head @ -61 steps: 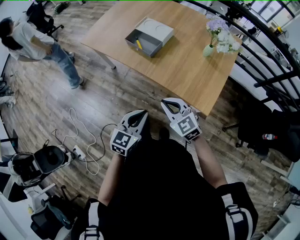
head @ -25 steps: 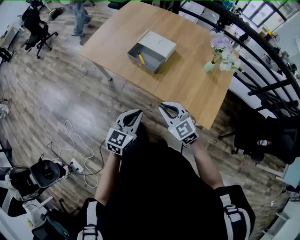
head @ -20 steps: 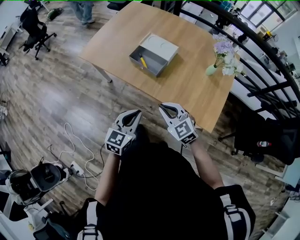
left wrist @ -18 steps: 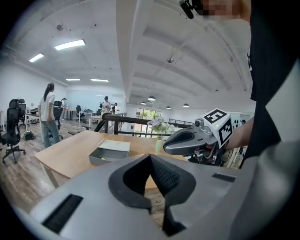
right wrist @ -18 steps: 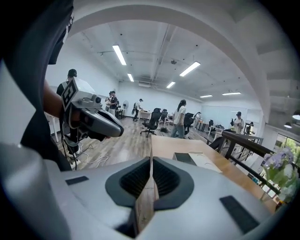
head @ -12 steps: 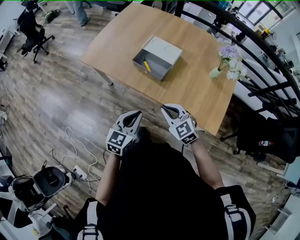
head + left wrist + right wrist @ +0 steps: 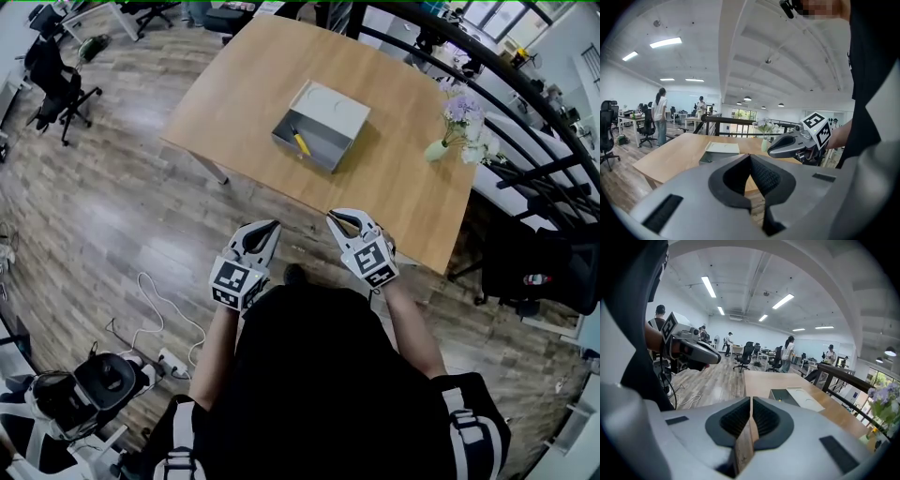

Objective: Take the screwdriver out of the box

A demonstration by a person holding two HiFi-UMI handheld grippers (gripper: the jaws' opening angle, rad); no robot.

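A grey box (image 7: 314,141) stands on the wooden table (image 7: 262,84), its pale lid (image 7: 330,106) slid back over the far half. A yellow-handled screwdriver (image 7: 300,142) lies inside the uncovered part. I hold both grippers in front of my chest, short of the table's near edge. My left gripper (image 7: 265,229) is shut with nothing in it. My right gripper (image 7: 338,218) is shut too, also empty. In the left gripper view the box (image 7: 715,154) shows beyond the jaws; in the right gripper view the box (image 7: 787,397) lies ahead on the table.
A vase of pale flowers (image 7: 459,122) stands at the table's right end. A black railing (image 7: 525,122) runs behind the table. A white cable (image 7: 173,319) and a power strip lie on the wooden floor at left, office chairs (image 7: 52,80) farther off.
I have walked nearer to the table, so the box sits lower and closer in the head view. A person who stood at the far left has left the view. Both grippers stay shut.
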